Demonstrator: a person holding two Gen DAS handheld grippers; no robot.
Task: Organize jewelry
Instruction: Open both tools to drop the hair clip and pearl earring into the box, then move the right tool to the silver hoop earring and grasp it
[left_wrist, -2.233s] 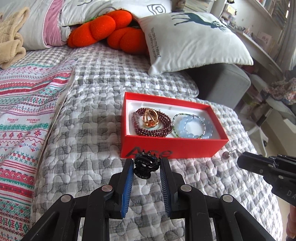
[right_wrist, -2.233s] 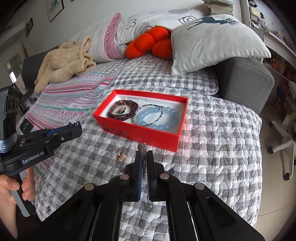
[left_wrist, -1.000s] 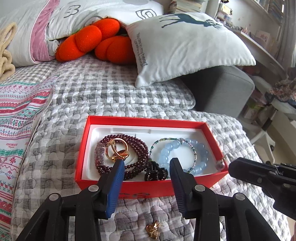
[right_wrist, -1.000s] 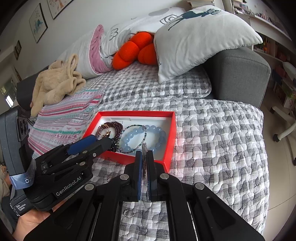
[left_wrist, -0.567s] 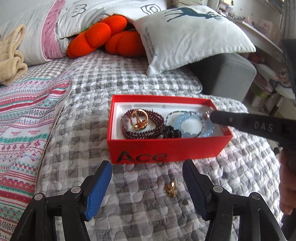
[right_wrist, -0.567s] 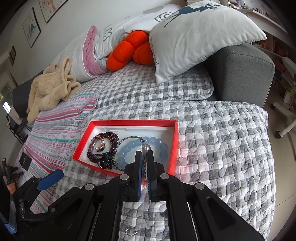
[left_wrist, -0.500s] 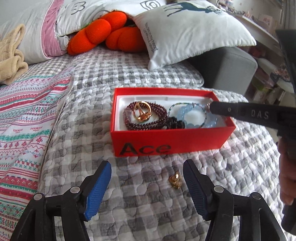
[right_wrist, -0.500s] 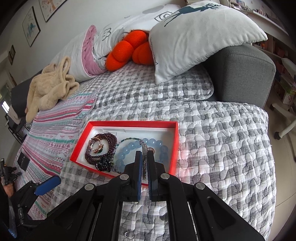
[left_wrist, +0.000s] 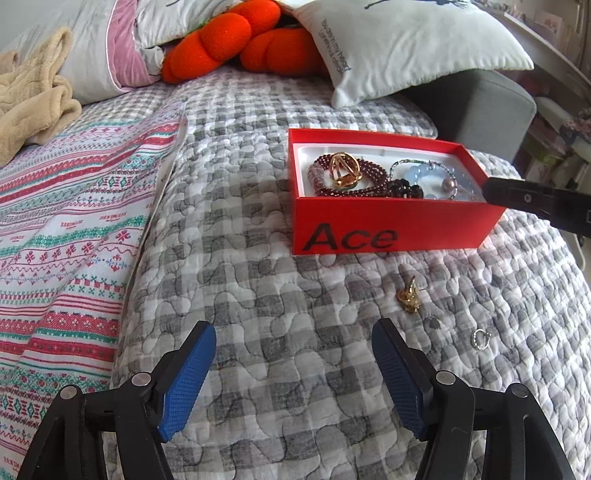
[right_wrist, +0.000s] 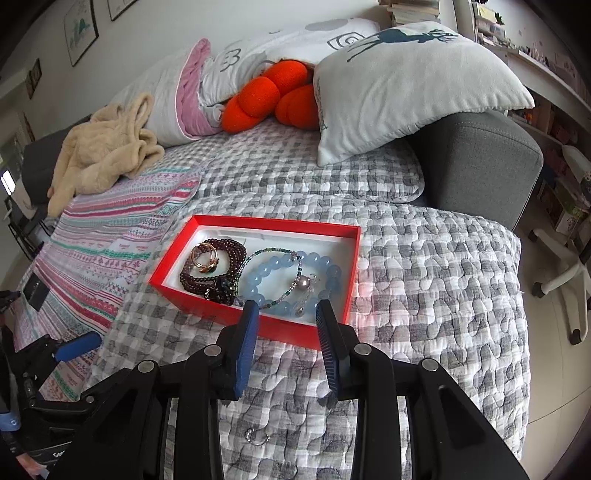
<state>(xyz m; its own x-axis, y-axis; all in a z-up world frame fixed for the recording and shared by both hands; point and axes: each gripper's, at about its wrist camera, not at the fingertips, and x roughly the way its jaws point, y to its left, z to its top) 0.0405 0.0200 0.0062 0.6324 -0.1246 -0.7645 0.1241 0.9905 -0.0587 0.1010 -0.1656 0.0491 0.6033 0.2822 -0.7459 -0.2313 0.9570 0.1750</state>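
Your box sits on the quilt, right of the striped blanket. In it, the bead bracelet lies at the left with the ring on top; the round-bead bracelet lies at the right with the pearl earring resting on it. The clip sits between the two bracelets at the near wall. Near the box, on the quilt, lies a brooch; right of it and nearer you, a small hoop. Far behind the box, the pillow leans over the sofa arm, with the plush to its left.
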